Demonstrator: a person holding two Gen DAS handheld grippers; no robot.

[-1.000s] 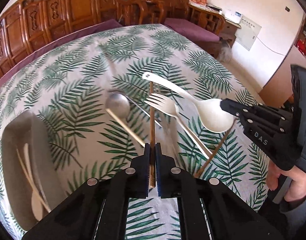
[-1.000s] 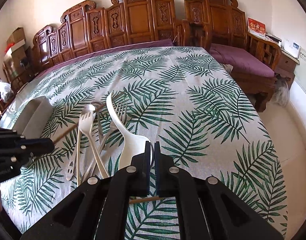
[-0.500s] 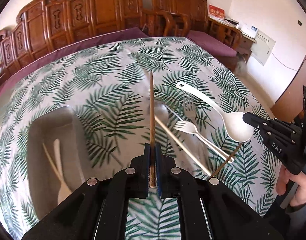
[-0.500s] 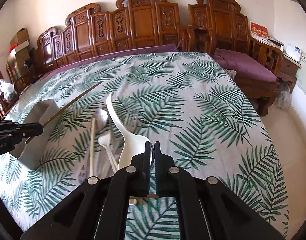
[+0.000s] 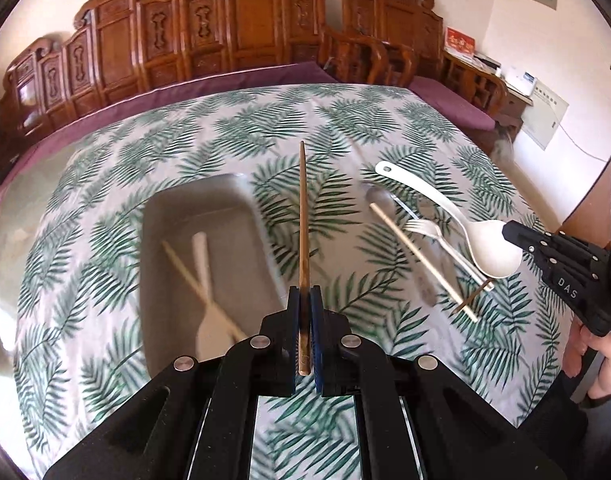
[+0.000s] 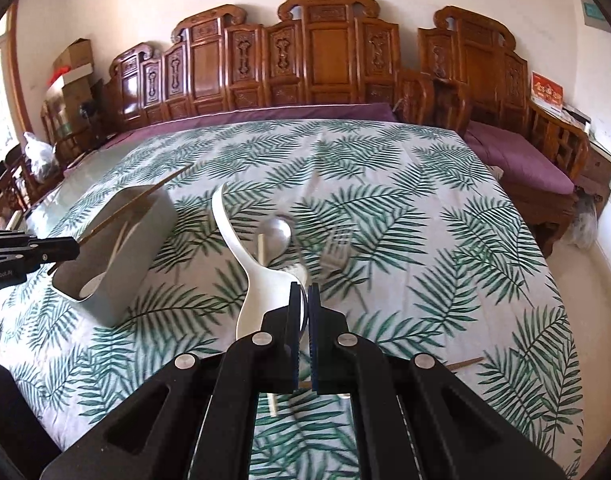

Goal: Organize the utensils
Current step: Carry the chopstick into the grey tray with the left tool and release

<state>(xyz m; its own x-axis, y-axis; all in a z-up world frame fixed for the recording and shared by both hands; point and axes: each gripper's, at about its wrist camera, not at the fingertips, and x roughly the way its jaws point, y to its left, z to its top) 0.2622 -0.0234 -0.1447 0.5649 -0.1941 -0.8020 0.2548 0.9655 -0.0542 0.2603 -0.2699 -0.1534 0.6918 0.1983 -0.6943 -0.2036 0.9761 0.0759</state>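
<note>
- Utensils are split up: some lie loose on the leaf-print tablecloth [image 5: 105, 280], a couple already sit in the grey bin [image 5: 209, 216].
- Left gripper [image 5: 304, 304] is pinching a dark wooden chopstick [image 5: 303, 216], held over the cloth right beside the bin.
- Right gripper [image 6: 299, 300] is clamped on the bowl of a white ladle spoon [image 6: 241, 248].
- Behind that spoon: metal spoon [image 6: 279, 229], fork [image 6: 335, 254], pale chopstick [image 5: 417, 256].
- Bin holds a white spoon [image 5: 203, 268] crossed by a light chopstick [image 5: 193, 276].
- Carved wooden bench [image 6: 305, 56] at the back.
</note>
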